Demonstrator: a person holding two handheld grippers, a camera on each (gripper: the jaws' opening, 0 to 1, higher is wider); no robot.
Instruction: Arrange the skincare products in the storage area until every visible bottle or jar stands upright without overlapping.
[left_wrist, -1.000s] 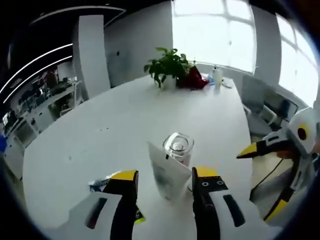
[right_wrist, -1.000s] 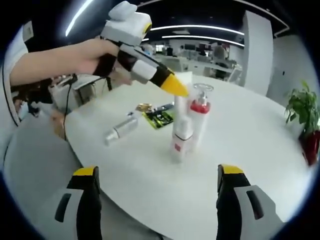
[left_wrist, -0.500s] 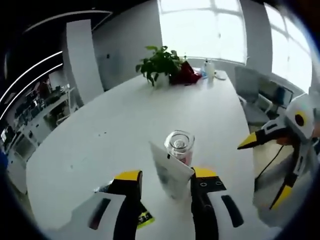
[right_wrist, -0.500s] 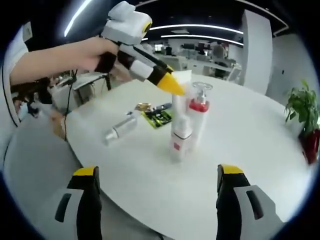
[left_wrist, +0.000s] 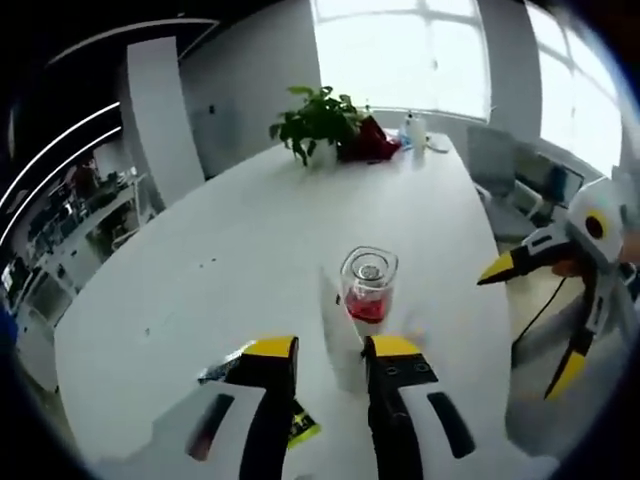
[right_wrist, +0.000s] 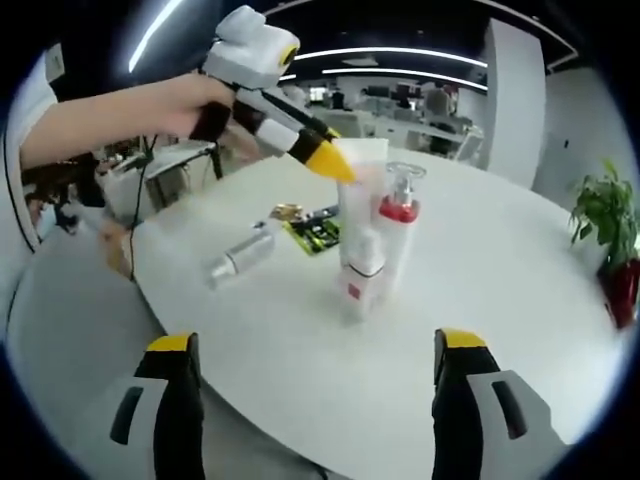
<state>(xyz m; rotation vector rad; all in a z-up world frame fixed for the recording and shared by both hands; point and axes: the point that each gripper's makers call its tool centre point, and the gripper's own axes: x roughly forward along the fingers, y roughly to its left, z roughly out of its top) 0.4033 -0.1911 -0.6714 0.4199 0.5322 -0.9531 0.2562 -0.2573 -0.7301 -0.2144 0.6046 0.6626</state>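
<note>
White tube: a soft tube (right_wrist: 362, 225) stands cap-down near the tabletop's middle, long axis vertical, its flat crimped top at 12 o'clock in the right gripper view.
Left gripper (right_wrist: 328, 162): its yellow-tipped jaws come in from 10 o'clock and meet the tube's top edge — they look nearly together on it, though whether they truly pinch it I cannot tell.
Own-camera check: in the left gripper view the left gripper (left_wrist: 330, 350) has its jaws narrowly apart, with the blurred tube (left_wrist: 338, 325) between them.
Pump bottle: a clear bottle with red liquid (right_wrist: 396, 235) stands upright, touching or just beside the tube at its 3 o'clock.
Silver bottle: a small metallic bottle (right_wrist: 241, 258) lies on its side at 9 o'clock of the pair, long axis running toward 2 o'clock — the piece not yet upright.
Green sachet: a flat packet (right_wrist: 318, 231) lies just beyond the silver bottle.
Right gripper (right_wrist: 315, 355): jaws wide apart, holding nothing, well short of the items.
Nearer hand: by my reading the left is nearer the lying bottle.
Tabletop (right_wrist: 520, 290): white, smooth, oval.
Room: open office with ceiling light strips, bright windows, a potted plant (left_wrist: 318, 120) at the far end.
</note>
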